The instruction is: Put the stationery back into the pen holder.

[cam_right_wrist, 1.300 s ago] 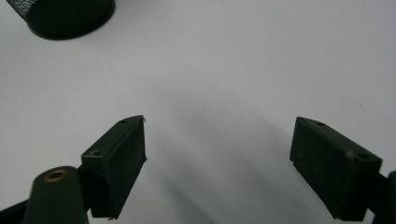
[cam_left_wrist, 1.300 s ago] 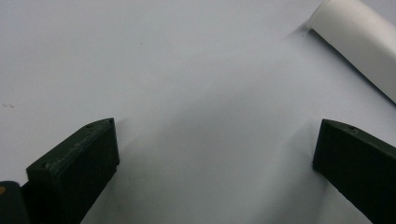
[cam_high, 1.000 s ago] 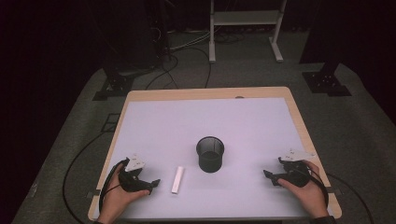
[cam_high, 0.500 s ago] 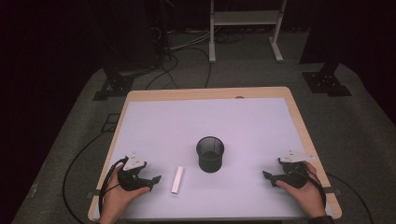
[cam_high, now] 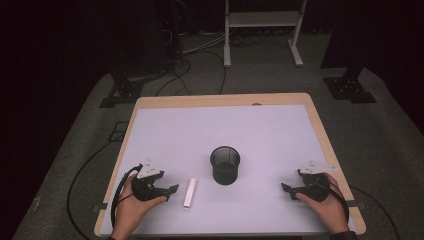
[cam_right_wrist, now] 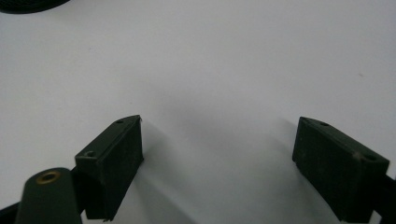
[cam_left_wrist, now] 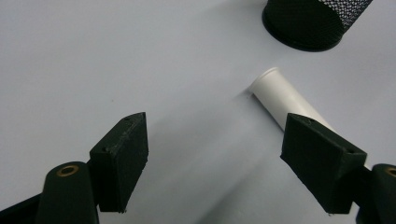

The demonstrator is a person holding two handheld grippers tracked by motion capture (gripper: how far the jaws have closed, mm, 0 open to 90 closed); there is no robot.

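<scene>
Tube (cam_high: 190, 193), white and lying flat near the table's (cam_high: 165, 130) front edge, sits just left of the black cup (cam_high: 225, 165). Left gripper (cam_left_wrist: 212, 154) is open wide beside it; slide right so both jaws hug its middle. Right gripper (cam_right_wrist: 217, 154) waits open, holding nothing.

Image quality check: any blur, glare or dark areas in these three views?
High view: table evenly lit, no glare, surroundings nearly black, slightly soft overall. Left gripper view: white tube and mesh cup fairly sharp, near fingers slightly soft. Right gripper view: fingers cast soft shadows on the table, no glare.
</scene>
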